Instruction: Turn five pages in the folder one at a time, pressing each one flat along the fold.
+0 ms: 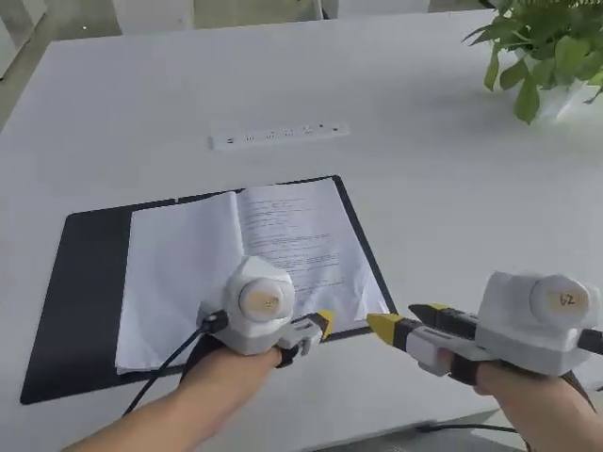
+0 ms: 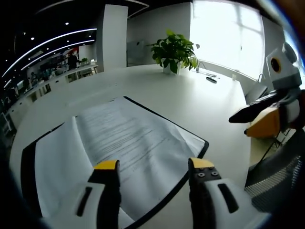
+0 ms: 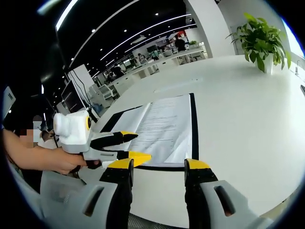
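Observation:
An open folder with a black cover (image 1: 83,311) lies on the white table (image 1: 452,188), its white printed pages (image 1: 283,235) spread flat. My left gripper (image 1: 318,327) hovers over the lower right corner of the right-hand page (image 2: 128,138), open, with nothing between its jaws (image 2: 153,164). My right gripper (image 1: 391,327) hangs just off the folder's right edge near the table's front, open and empty (image 3: 158,163), facing the left gripper (image 3: 121,145) tip to tip across a small gap. The pages (image 3: 167,124) lie ahead of it.
A white power strip (image 1: 280,135) lies behind the folder. A potted plant (image 1: 546,47) stands at the far right corner. A black cable (image 1: 170,363) trails from my left gripper. The table's front edge is close, with a mesh chair (image 2: 281,181) beyond it.

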The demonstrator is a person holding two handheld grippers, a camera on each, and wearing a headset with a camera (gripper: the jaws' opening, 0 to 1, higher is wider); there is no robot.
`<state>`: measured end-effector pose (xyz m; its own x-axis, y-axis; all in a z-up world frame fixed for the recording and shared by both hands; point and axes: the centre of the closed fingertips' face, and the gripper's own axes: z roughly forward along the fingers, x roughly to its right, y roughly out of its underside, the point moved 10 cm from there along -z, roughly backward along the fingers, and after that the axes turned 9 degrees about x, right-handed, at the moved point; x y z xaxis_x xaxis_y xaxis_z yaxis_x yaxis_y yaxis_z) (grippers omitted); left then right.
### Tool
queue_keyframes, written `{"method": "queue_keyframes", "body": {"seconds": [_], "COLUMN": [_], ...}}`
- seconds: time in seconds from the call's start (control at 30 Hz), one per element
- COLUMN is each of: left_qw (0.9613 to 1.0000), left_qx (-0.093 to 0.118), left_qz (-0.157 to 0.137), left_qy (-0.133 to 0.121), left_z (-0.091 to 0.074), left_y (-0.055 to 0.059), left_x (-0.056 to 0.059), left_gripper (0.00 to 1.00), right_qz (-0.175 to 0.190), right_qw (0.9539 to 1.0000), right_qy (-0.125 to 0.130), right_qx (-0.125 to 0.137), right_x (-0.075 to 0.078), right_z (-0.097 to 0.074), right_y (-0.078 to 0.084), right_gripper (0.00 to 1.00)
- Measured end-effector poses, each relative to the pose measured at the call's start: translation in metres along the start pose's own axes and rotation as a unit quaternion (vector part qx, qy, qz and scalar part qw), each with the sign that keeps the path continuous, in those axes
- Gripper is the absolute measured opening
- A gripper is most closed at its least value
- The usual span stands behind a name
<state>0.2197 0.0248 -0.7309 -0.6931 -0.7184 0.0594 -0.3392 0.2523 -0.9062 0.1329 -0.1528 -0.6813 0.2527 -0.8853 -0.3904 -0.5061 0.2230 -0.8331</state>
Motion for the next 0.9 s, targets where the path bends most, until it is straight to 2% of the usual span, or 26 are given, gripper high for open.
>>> {"method": "queue_keyframes", "body": {"seconds": [0.2,0.33,0.37,0.5,0.67,0.8,0.9], "left_qw": [0.9997,0.9992,0.999,0.9989,0.9988,0.9983,0.998], "left_qx": [0.003,-0.011,-0.001,0.009,0.034,0.045,0.053], "left_qz": [0.022,0.026,0.032,0.036,0.025,0.027,0.033], "left_qy": [-0.011,-0.027,-0.032,-0.03,-0.025,-0.024,-0.011], "left_z": [0.018,0.026,0.025,0.024,0.023,0.023,0.024], "left_y": [0.003,0.011,0.012,0.014,0.021,0.022,0.023], "left_x": [0.006,0.007,0.008,0.01,0.007,0.006,0.01], "left_gripper": [0.55,0.52,0.52,0.49,0.47,0.45,0.39], "right_qz": [-0.002,0.0,0.001,0.003,0.006,0.007,0.008], "right_qw": [1.0,1.0,1.0,1.0,0.9999,0.9999,0.9999], "right_qy": [0.004,0.005,0.004,0.006,0.006,0.005,0.005], "right_qx": [-0.001,-0.001,-0.002,-0.003,-0.008,-0.009,-0.009], "right_x": [0.002,0.003,0.004,0.006,0.007,0.008,0.008], "right_z": [0.001,0.001,0.002,0.003,0.004,0.004,0.006], "right_y": [0.001,0.001,0.001,0.002,0.003,0.003,0.004], "right_gripper": [0.41,0.4,0.4,0.4,0.4,0.4,0.4]}}
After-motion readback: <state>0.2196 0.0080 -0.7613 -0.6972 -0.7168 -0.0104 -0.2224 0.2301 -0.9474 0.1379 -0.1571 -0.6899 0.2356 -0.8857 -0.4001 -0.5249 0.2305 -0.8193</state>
